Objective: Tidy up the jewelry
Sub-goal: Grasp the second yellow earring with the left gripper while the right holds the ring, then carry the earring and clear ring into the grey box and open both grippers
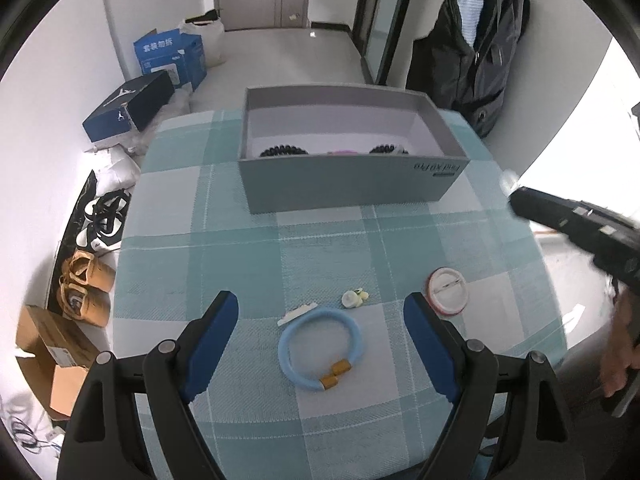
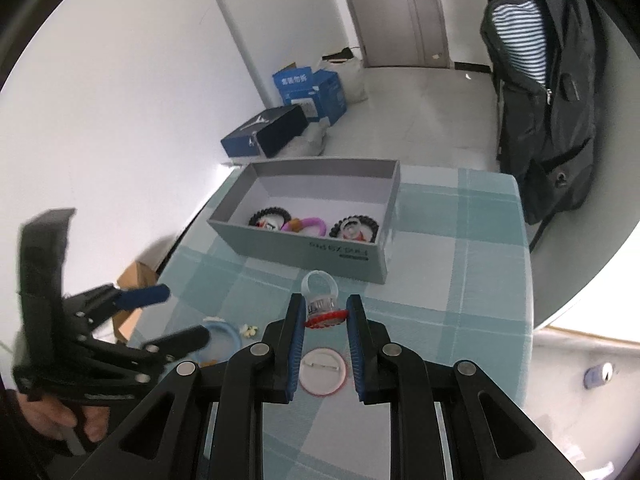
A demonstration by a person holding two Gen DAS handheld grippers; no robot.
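Between gripper pads, ring band-forward.

cloth: teal-white check | box: grey | bracelet: light blue, gold ends

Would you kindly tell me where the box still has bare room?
Inside the grey box, the rear strip along the far wall is bare. The front is crowded: two black bead bracelets and a pink bracelet line the near wall.

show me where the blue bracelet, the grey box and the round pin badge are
blue bracelet (image 1: 320,348), left wrist view, lower band.
grey box (image 1: 348,184), left wrist view, front wall.
round pin badge (image 2: 323,372), right wrist view, white back.
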